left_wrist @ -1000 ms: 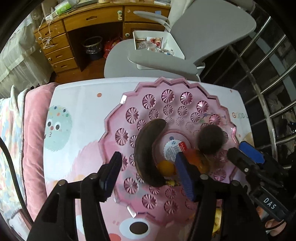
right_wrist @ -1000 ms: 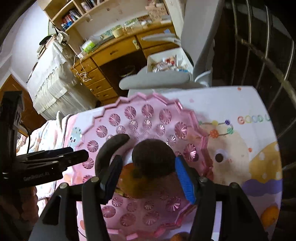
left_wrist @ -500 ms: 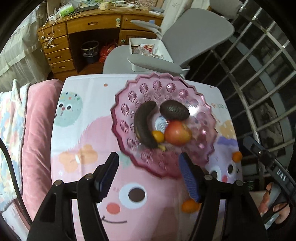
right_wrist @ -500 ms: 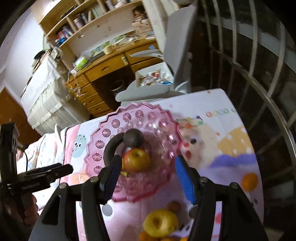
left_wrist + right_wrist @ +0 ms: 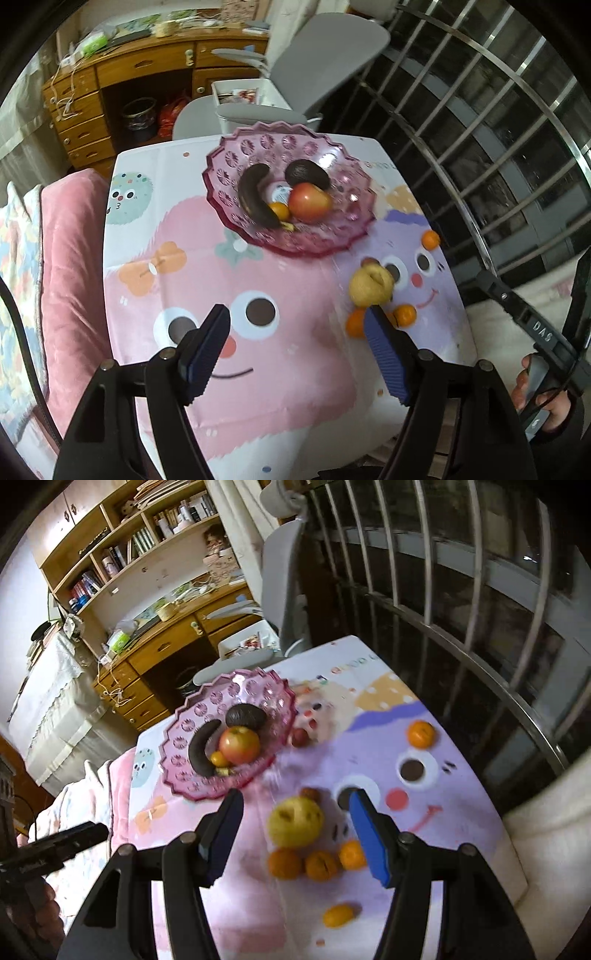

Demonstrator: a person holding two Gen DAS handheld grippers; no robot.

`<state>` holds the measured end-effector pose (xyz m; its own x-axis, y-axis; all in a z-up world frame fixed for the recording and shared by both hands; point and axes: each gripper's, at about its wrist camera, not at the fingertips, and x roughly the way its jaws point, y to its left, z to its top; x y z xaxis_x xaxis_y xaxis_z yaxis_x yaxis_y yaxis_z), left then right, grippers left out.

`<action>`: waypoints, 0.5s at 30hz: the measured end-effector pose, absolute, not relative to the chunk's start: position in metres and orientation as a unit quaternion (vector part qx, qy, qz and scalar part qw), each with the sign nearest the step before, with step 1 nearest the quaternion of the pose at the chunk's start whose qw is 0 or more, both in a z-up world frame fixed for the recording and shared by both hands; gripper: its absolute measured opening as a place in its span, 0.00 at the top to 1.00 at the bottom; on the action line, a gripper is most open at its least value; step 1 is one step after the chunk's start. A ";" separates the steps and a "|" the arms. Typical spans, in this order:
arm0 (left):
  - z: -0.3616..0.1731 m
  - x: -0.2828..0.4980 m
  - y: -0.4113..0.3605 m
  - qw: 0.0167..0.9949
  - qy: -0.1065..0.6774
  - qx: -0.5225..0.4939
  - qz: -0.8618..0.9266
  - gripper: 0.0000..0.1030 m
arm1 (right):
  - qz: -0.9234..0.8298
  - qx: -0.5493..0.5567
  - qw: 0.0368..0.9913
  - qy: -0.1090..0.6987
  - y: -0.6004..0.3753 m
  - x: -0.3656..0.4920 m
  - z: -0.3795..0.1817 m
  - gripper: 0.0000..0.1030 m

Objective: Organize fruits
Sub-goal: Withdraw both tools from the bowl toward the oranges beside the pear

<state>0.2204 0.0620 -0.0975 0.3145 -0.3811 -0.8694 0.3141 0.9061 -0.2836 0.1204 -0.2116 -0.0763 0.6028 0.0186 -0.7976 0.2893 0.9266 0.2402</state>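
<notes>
Both grippers have pulled back from the pink glass bowl [image 5: 356,206], and the left gripper [image 5: 297,347] has just been opening its jaws, nothing between them. The right gripper [image 5: 295,830] is released too, above the yellow apple [image 5: 295,821] on the table mat [image 5: 280,387]. The bowl holds a dark banana [image 5: 255,195], an avocado [image 5: 306,173] and a red apple [image 5: 308,202].

Readable marks from my grippers

"DAS" stands in white on my right gripper's [image 5: 532,325] black arm; coloured letters "GOO…" run along the tablecloth [image 5: 351,666] edge, blurred past that.

Pink rosette-patterned bowl [image 5: 343,236], red apple [image 5: 308,202], blackened banana [image 5: 255,201], pastel cartoon tablecloth [image 5: 258,387].
</notes>
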 end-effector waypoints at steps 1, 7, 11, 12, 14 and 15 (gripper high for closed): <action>-0.097 0.216 0.063 0.809 0.545 -0.028 -0.218 0.26 | -0.082 0.176 0.877 0.440 -0.209 0.112 -0.078 0.41; -0.102 0.196 0.061 0.795 0.552 -0.010 -0.253 0.26 | -0.109 0.165 0.871 0.450 -0.193 0.070 -0.094 0.41; -0.112 0.188 0.050 0.780 0.561 0.009 -0.277 0.26 | -0.117 0.164 0.867 0.456 -0.185 0.050 -0.106 0.41; -0.115 0.187 0.045 0.775 0.563 0.016 -0.285 0.26 | -0.122 0.167 0.864 0.460 -0.183 0.045 -0.111 0.41; -0.121 0.185 0.039 0.768 0.568 0.023 -0.296 0.26 | -0.126 0.173 0.857 0.469 -0.181 0.037 -0.119 0.41; -0.125 0.185 0.035 0.763 0.571 0.027 -0.302 0.26 | -0.128 0.176 0.855 0.471 -0.180 0.033 -0.123 0.41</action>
<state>0.1847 0.0346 -0.1249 0.1643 -0.4308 -0.8874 0.4918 0.8156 -0.3049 0.0332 -0.1797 -0.1231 0.5237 -0.0537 -0.8502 0.3846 0.9054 0.1797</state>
